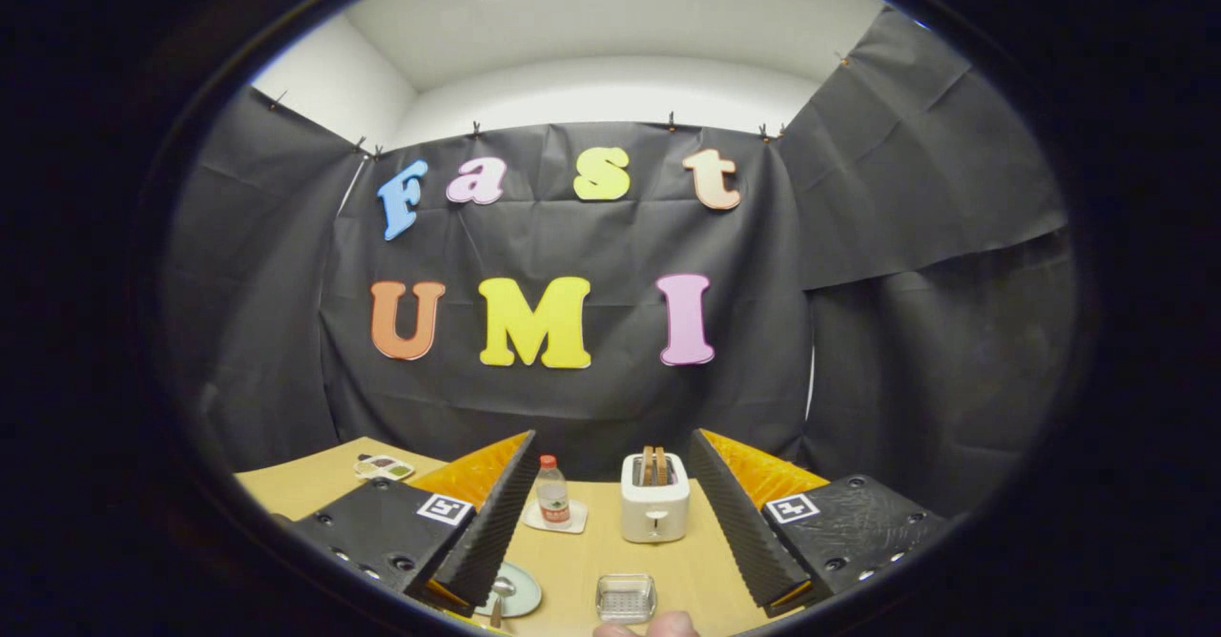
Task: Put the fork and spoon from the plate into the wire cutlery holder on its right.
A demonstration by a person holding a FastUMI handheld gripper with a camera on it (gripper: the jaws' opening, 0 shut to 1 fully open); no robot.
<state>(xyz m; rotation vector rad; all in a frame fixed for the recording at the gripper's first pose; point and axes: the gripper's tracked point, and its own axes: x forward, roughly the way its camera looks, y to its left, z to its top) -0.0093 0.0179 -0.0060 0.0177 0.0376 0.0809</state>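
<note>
Down on the desk (582, 561), the plate (520, 594) with its spoon (500, 597) sits left of the wire cutlery holder (626, 598); the tool (610, 523) hangs above, fingers spread wide and empty, apparently lining up an approach.

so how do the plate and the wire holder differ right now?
The plate is round, flat and pale green, partly hidden behind the left finger; the wire cutlery holder is boxy, see-through mesh, in plain sight between the open fingers. The plate carries a spoon; the holder looks empty. Both sit on the wooden table, short of the toaster.
</note>
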